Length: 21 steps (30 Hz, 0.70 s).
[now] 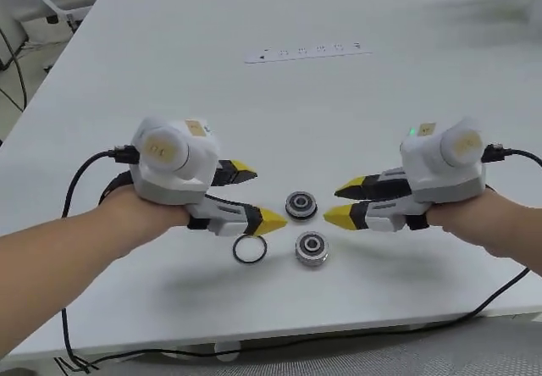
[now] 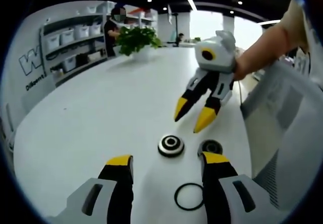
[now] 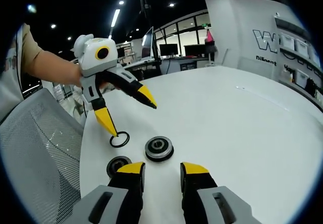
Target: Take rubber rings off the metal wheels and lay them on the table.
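White table (image 1: 339, 96) holds a far wheel (image 1: 301, 205) and a near wheel (image 1: 312, 248) close together, with a loose rubber ring (image 1: 250, 249) lying flat beside the near one; left gripper (image 1: 264, 196) gapes wide, empty; right gripper (image 1: 334, 205) stands narrowly open, empty

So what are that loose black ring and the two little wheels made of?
Loose ring: thin, dull black, probably rubber. Near wheel: shiny silvery rim, likely bare metal. Far wheel: silvery face, dark outer band, perhaps rubber over metal.
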Each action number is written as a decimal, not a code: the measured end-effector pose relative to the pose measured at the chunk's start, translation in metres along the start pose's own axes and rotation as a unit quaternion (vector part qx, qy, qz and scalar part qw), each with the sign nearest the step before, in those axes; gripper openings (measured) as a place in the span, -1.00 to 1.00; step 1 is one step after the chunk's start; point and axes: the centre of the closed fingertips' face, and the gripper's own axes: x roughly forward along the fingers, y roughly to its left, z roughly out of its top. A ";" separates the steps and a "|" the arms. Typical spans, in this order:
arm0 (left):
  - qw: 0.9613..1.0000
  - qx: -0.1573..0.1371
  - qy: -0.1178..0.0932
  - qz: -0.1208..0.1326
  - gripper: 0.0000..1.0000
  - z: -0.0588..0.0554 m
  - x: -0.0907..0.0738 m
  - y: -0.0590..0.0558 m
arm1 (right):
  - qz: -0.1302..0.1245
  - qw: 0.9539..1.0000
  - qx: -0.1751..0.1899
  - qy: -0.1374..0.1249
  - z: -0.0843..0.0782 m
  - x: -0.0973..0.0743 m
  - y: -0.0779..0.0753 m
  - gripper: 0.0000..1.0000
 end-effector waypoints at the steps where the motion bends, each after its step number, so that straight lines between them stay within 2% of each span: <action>1: 1.000 0.000 0.001 -0.001 0.09 0.000 0.001 0.000 | 0.000 1.000 0.000 0.000 0.001 0.000 0.000 -0.48; 9: 1.000 0.002 0.004 -0.004 0.03 -0.001 0.007 -0.003 | 0.005 1.000 -0.006 0.013 -0.003 0.006 0.001 -0.51; 13: 1.000 0.001 0.008 -0.009 -0.01 -0.004 0.010 -0.004 | 0.007 1.000 -0.004 0.007 0.001 0.008 0.000 -0.52; 21: 1.000 -0.009 0.006 -0.011 -0.10 -0.002 0.017 -0.002 | 0.009 1.000 -0.009 0.015 0.000 0.015 -0.001 -0.52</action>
